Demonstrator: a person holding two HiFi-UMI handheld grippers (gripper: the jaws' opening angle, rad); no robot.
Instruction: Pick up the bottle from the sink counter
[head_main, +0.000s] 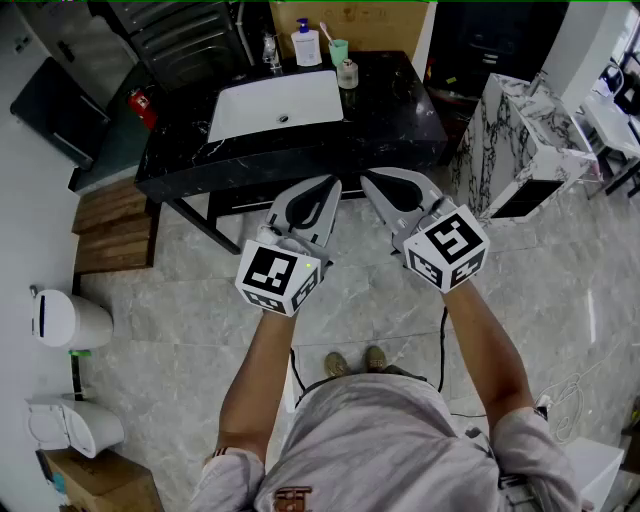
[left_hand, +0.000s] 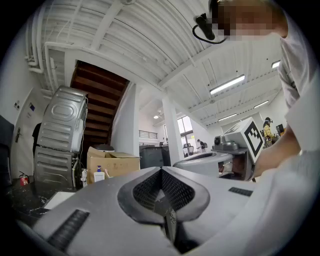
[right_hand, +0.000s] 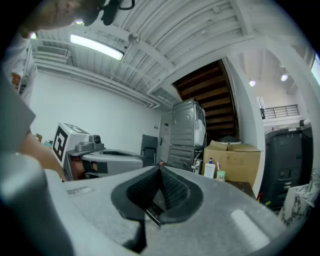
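The black stone tabletop (head_main: 400, 120) with its white basin (head_main: 275, 100) stands in front of the person, well apart from both tools. The left hand-held gripper (head_main: 328, 186) and the right hand-held gripper (head_main: 368, 180) are held side by side above the floor, tips toward the sink. Each one is clenched, with the jaws pressed together and nothing between them. I think they are held like this because the reach has not begun, so the task is at its very start. The bottle (head_main: 306, 45), white with a blue pump, stands at the back edge of the tabletop behind the basin, just in front of a cardboard box (head_main: 350, 18). It is probably kept there to be near the tap. It is upright, so its long axis is vertical and the pump end points up; which way the nozzle turns I cannot tell. Just beside it on its right stands a green cup (head_main: 338, 50), and a small glass jar (head_main: 348, 73) is a little nearer to the person. These neighbours may crowd a grasp from the right side, so the jaws must first open and then come from the front or the left.
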